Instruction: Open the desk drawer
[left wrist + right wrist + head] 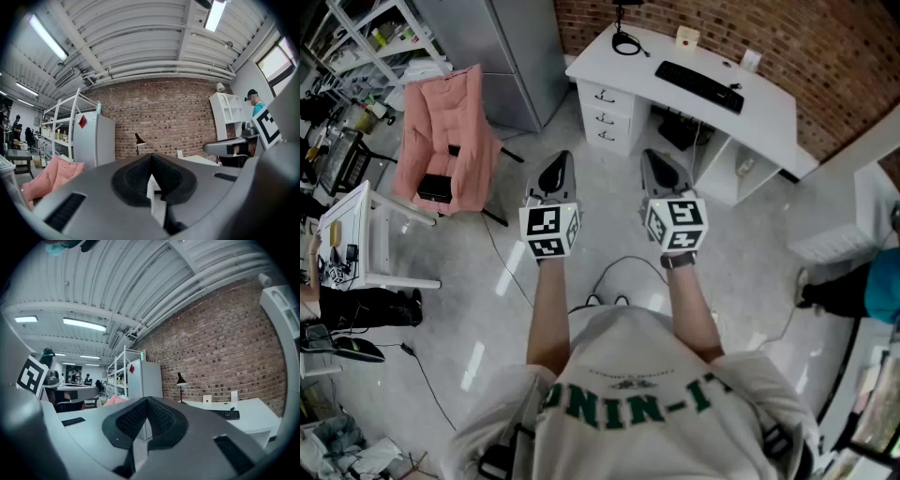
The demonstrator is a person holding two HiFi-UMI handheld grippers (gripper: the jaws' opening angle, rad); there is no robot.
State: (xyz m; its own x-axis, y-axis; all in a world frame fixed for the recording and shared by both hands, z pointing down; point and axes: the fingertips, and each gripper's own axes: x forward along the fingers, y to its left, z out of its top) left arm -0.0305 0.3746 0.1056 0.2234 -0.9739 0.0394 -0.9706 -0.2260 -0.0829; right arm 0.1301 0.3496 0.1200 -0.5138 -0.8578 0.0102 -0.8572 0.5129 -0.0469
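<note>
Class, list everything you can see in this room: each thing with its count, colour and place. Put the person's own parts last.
curved-top white desk: one, white, against the brick wall
desk drawers: three, white, stacked at the desk's left end, closed
flat black keyboard: one, black, on the desk
small black desk lamp: one, black, far end of the desk
pink padded chair: one, pink, left of the desk
tall grey fridge: one, grey, between chair and desk
red brick wall: one, red-brown, behind the desk
white metal shelving rack: one, white, far left
left tongs: one, grey, shut, empty, aimed at the desk
right tongs: one, grey, shut, empty, beside the left
</note>
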